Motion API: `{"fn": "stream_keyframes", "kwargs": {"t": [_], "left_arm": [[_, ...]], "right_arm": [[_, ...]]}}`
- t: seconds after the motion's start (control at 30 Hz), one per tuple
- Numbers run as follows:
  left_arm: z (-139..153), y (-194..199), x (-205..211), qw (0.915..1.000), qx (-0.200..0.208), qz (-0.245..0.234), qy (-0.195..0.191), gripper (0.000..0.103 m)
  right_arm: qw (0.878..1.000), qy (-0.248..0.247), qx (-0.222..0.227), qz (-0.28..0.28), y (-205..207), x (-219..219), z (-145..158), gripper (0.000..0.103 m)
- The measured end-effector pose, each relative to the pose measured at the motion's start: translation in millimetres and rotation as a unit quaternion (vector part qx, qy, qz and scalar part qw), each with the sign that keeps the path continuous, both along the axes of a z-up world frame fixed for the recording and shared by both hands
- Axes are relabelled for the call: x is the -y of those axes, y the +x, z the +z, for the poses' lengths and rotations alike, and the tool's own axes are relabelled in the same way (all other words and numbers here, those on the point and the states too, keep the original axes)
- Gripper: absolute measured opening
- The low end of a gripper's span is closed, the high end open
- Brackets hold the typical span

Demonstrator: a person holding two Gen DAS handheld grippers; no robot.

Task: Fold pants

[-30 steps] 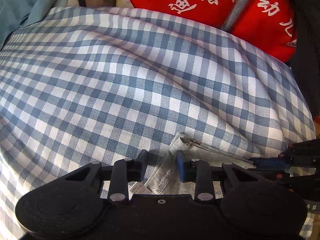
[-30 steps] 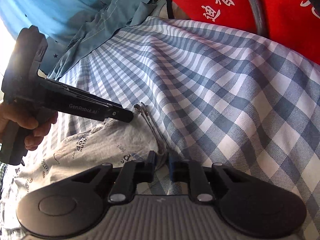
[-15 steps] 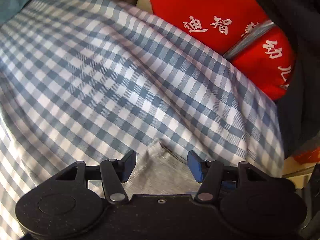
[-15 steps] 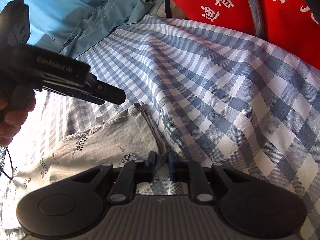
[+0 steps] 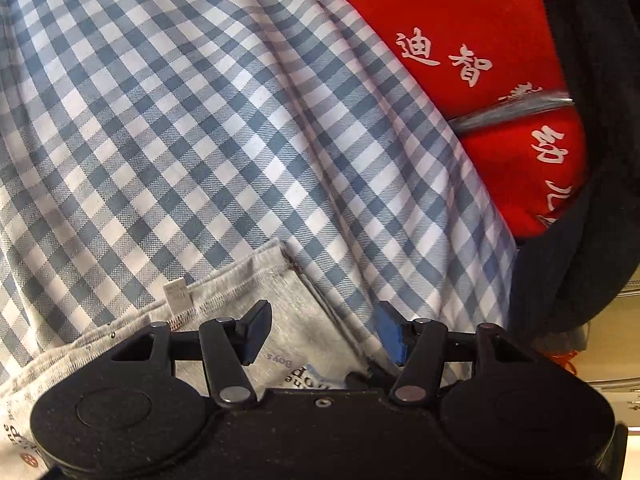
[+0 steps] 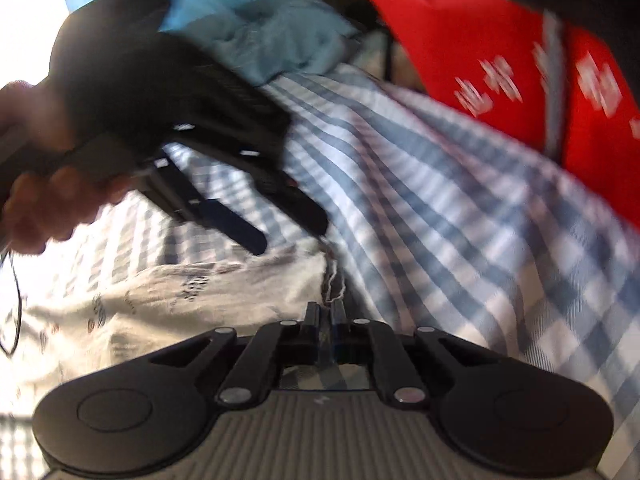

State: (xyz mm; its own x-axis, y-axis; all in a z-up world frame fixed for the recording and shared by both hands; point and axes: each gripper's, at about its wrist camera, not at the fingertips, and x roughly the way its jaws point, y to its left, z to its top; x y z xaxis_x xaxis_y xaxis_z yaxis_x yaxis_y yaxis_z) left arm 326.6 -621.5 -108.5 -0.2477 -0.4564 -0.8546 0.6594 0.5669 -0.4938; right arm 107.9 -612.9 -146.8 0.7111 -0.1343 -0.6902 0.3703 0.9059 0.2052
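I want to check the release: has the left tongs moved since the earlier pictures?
Yes. The left tongs opened and drew back, hovering over the grey printed pants; in the right wrist view it lifted up from the blue-and-white checked cloth.

1. Beneath me spreads a blue-and-white checked cotton sheet [image 5: 208,128], creased.
2. Beyond it, a red fabric banner with white Chinese characters [image 5: 472,60].
3. Bright daylight washes my left side.

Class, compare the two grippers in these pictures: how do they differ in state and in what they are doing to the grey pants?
The left gripper is open, fingers wide apart above the grey pants, gripping nothing. The right gripper is shut, its fingers almost together at the pants' edge; whether cloth lies between them is hidden. Both are black two-finger tools over the checked sheet.
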Motion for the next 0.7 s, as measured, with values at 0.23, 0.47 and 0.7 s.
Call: {"fn": "stream_keyframes", "kwargs": {"t": [0.23, 0.47, 0.7], "left_arm": [[8.9, -1.1, -5.9, 0.9999, 0.011, -0.003, 0.007, 0.061], [6.8, -9.6, -13.5, 0.9962, 0.062, 0.003, 0.061, 0.006], [20.5, -6.6, -53.4, 0.9952, 0.073, 0.057, 0.03, 0.004]], "right_arm": [[0.992, -0.098, -0.013, 0.084, 17.7, -46.3, 18.3, 0.005], [0.984, -0.119, -0.024, 0.127, 27.4, -76.2, 19.1, 0.005], [0.982, -0.122, -0.024, 0.14, 24.8, -88.5, 28.5, 0.005]]}}
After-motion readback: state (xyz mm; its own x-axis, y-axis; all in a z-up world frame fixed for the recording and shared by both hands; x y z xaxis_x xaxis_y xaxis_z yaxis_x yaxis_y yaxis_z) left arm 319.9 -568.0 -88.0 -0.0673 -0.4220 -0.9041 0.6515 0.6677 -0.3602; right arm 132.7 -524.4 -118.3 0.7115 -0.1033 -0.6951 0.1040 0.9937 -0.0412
